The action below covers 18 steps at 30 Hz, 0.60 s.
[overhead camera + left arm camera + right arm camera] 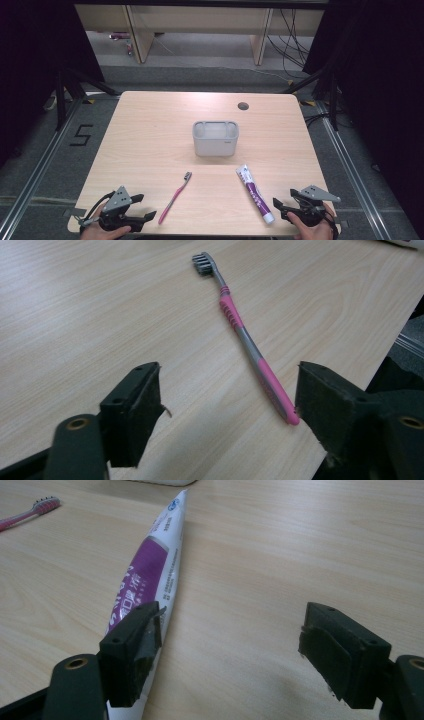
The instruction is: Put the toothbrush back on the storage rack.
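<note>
Resting at the tabletop's near edge, my left gripper (pixel 138 206) and right gripper (pixel 281 208) gape empty; I should straddle toothbrush (pixel 174 197) and toothpaste tube (pixel 255 193) squarely before closing

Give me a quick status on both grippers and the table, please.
Left gripper open, toothbrush untouched beside it. Right gripper open, beside toothpaste tube. Grey holder beyond, path clear.
</note>
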Motion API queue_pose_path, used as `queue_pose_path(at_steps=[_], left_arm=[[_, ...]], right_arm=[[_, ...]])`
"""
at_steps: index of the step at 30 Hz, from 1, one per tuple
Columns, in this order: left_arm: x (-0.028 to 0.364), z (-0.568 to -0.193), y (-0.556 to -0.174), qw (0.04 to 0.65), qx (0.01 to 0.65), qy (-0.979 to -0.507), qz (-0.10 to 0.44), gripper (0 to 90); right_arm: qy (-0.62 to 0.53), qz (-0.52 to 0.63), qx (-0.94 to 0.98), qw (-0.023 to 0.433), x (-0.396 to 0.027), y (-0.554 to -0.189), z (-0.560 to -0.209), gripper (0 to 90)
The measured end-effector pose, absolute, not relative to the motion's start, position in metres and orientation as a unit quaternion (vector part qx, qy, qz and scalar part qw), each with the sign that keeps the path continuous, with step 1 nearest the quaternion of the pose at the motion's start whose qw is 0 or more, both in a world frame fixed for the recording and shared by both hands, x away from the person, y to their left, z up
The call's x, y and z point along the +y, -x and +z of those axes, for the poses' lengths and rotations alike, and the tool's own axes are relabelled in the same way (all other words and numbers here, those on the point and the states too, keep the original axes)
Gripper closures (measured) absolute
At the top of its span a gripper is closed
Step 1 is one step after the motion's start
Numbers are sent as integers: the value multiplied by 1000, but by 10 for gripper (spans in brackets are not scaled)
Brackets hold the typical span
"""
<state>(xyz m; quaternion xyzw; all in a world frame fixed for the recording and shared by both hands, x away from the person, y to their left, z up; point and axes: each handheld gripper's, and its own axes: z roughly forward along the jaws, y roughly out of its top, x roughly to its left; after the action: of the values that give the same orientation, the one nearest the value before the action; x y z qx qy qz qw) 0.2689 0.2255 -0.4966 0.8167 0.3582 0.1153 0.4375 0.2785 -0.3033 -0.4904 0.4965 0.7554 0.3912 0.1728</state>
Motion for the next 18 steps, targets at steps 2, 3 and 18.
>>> queue_pose_path(at_steps=[2, 3, 18], left_arm=[[224, -497, -268, 444, 359, -812, 117, 294], [224, -496, -268, 445, 357, -814, 113, 310], [199, -496, -258, 458, 318, -826, 84, 506]], right_arm=[[-494, 396, 754, 175, -304, -279, -491, 248], [-498, 395, 752, 175, -304, -279, -491, 248], [-510, 403, 741, 170, -302, -278, -491, 254]])
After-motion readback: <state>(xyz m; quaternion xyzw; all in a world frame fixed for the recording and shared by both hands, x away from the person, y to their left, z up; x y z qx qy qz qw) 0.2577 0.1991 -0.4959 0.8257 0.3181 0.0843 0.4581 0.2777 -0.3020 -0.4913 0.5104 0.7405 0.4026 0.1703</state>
